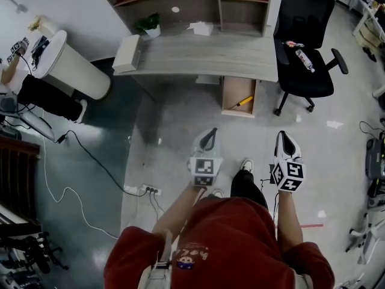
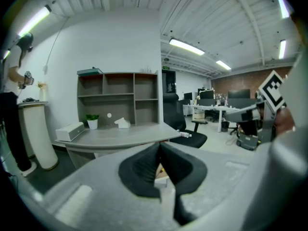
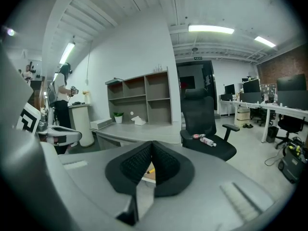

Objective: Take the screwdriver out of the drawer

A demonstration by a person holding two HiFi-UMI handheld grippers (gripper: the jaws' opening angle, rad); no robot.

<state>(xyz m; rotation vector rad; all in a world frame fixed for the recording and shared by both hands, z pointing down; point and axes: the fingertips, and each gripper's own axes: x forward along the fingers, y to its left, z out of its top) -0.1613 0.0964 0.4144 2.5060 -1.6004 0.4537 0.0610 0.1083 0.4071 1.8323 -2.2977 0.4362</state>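
1. the left hand-held gripper (image 1: 210,133) is clenched, its jaws pressed together with nothing between them. it is held over the floor, well short of the bench (image 1: 198,56).
2. the right hand-held gripper (image 1: 284,136) is also clenched and empty, alongside the left one.
3. the drawer (image 1: 231,93) stands pulled open under the bench's front edge.
4. the yellow screwdriver (image 1: 243,102) lies slantwise inside the drawer, well apart from both hand-held grippers.
5. a black office chair (image 1: 307,78) stands just right of the drawer, with a bottle (image 1: 304,59) lying on its seat.
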